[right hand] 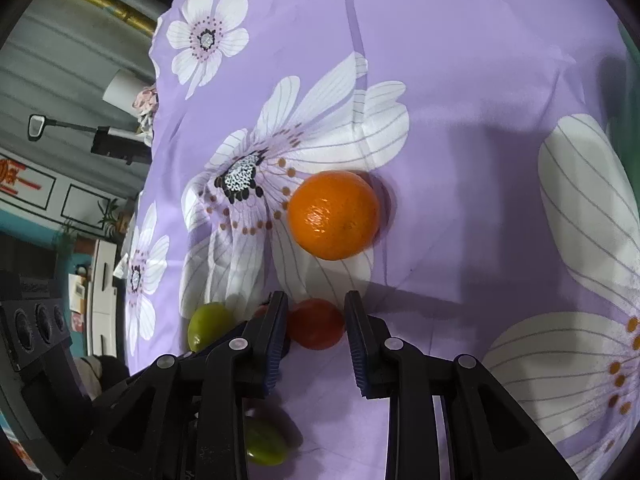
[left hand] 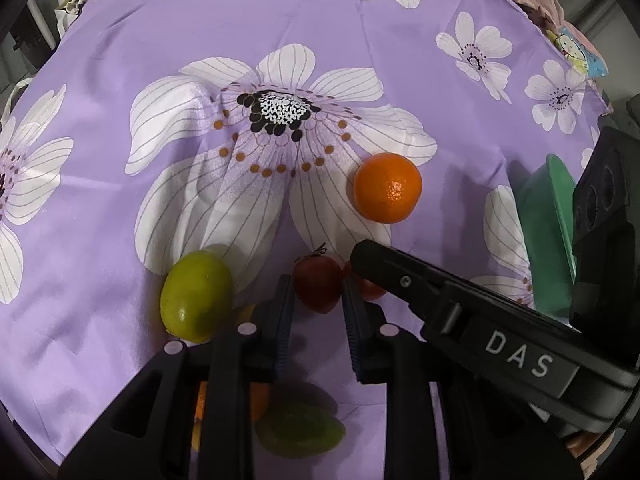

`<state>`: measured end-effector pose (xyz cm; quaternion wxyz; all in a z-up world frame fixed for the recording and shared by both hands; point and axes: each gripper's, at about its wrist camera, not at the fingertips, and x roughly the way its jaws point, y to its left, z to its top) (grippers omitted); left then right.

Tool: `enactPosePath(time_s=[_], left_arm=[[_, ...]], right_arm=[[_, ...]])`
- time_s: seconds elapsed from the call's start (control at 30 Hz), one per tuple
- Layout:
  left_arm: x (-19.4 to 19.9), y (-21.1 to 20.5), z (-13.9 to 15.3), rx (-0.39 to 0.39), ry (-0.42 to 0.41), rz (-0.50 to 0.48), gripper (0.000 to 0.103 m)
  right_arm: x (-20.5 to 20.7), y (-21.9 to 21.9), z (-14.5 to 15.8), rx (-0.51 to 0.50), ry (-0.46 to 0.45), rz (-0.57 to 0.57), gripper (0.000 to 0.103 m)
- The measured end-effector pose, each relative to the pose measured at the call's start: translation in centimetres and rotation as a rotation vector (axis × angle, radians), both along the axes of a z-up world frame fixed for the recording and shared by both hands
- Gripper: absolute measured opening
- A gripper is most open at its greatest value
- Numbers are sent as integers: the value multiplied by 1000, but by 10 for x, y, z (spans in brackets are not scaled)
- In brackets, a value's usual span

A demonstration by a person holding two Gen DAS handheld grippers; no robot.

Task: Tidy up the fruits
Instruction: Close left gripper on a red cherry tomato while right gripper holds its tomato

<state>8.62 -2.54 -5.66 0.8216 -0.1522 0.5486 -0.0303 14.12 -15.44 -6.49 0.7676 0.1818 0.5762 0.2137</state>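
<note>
In the left wrist view my left gripper (left hand: 317,286) is open with a dark red fruit (left hand: 317,289) between its fingertips on the purple floral cloth (left hand: 320,20). A second red fruit (left hand: 370,288) lies just right of it, partly hidden by my right gripper's black finger. An orange (left hand: 387,187) lies beyond, a green lime (left hand: 196,296) to the left. In the right wrist view my right gripper (right hand: 316,304) is open around a red fruit (right hand: 316,324). The orange (right hand: 334,215) lies ahead, the lime (right hand: 210,325) at left.
A green bowl (left hand: 550,236) stands at the right edge of the left wrist view. More fruit lies under the left gripper: a green one (left hand: 300,432) and an orange one (left hand: 260,400). A green fruit (right hand: 266,446) lies under the right gripper. The cloth edge drops off at left.
</note>
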Motion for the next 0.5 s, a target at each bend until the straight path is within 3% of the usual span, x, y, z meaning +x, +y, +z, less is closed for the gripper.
enactPosePath(time_s=[0.5], left_arm=[[3,-9,-5,39,-44,-11,26]], right_arm=[[-4,-15,2,-53,-3,-51,29]])
